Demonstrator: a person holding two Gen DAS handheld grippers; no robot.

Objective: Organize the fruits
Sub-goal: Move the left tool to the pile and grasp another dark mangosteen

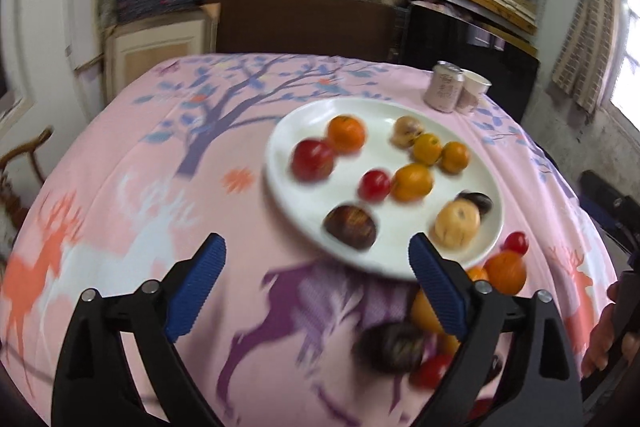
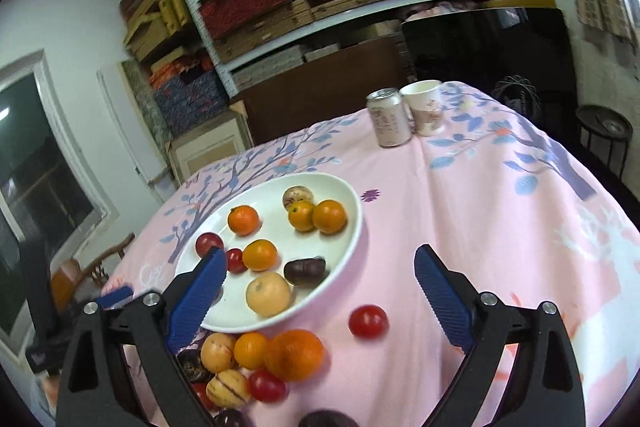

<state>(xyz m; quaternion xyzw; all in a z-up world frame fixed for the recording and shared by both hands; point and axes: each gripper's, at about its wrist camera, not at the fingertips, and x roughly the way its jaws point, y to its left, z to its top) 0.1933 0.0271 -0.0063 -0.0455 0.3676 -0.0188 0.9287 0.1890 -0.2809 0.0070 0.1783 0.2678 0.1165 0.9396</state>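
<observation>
Fruit is split between a white plate [image 2: 344, 195] and the pink tablecloth [image 2: 480, 211]: oranges, red tomatoes, pale melons and dark fruits lie on the plate, while a loose cluster sits on the cloth just off the plate's near rim. In that cluster a large orange [image 2: 294, 355] touches a smaller orange [image 2: 251, 350], with a pale striped fruit [image 2: 228, 389] and a red tomato [image 2: 267, 385] nearer the tabletop's near edge. One red tomato [image 2: 368, 321] lies alone on the cloth, apart from the cluster and close to the plate's rim. The right gripper [image 2: 320, 263] hangs above the plate's near rim with its jaws wide and nothing between them; its left finger overlaps the plate, its right finger stands over bare cloth. The left gripper [image 1: 318, 253] is likewise spread wide and empty, over the cloth at the plate's near rim, in a blurred view. A can [image 2: 389, 123] and a paper cup [image 2: 426, 113] stand touching near the tabletop's far edge, well apart from the plate. Open cloth stretches from the plate toward the tabletop's right edge.
</observation>
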